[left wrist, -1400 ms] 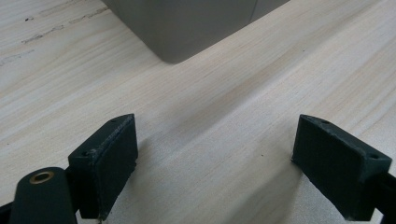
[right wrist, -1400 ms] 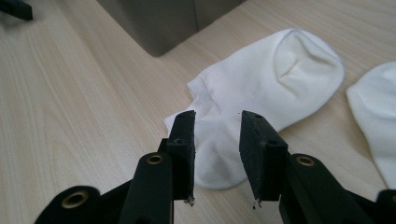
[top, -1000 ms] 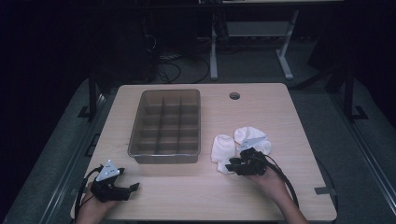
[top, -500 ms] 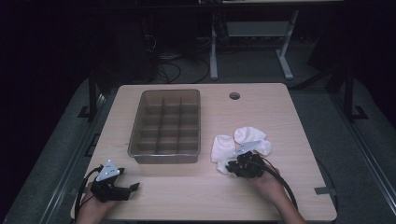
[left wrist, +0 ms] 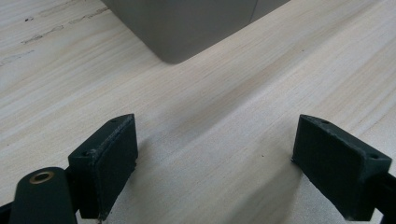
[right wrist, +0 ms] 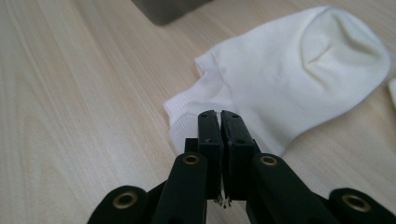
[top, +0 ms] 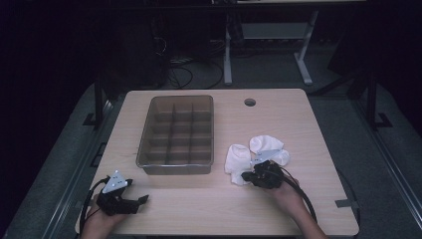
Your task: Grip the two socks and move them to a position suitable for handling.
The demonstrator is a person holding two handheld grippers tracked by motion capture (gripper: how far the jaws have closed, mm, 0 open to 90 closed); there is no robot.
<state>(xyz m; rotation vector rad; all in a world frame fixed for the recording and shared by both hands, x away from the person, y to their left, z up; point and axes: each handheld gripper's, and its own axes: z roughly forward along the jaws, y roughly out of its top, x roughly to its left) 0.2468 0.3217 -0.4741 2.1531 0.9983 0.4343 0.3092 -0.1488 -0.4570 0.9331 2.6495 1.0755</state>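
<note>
Two white socks lie at the table's right front: one (top: 237,158) nearer the tray, the other (top: 268,145) behind it. My right gripper (top: 247,175) sits at the near sock's front edge. In the right gripper view its jaws (right wrist: 219,116) have just been closing and now pinch the cuff edge of that sock (right wrist: 289,70), with a sliver of white fabric between the pads. My left gripper (top: 142,201) rests low at the front left corner. It stands open (left wrist: 215,163), with only bare wood between its fingers.
A grey divided tray (top: 175,168) with several empty compartments stands left of centre; its corner appears in the left gripper view (left wrist: 187,28) and the right gripper view (right wrist: 163,9). A round cable hole (top: 250,102) is near the far edge. The table's front edge is close behind both hands.
The right gripper's jaws have drawn together on the sock's edge. Both hands and the socks stay where they were.
</note>
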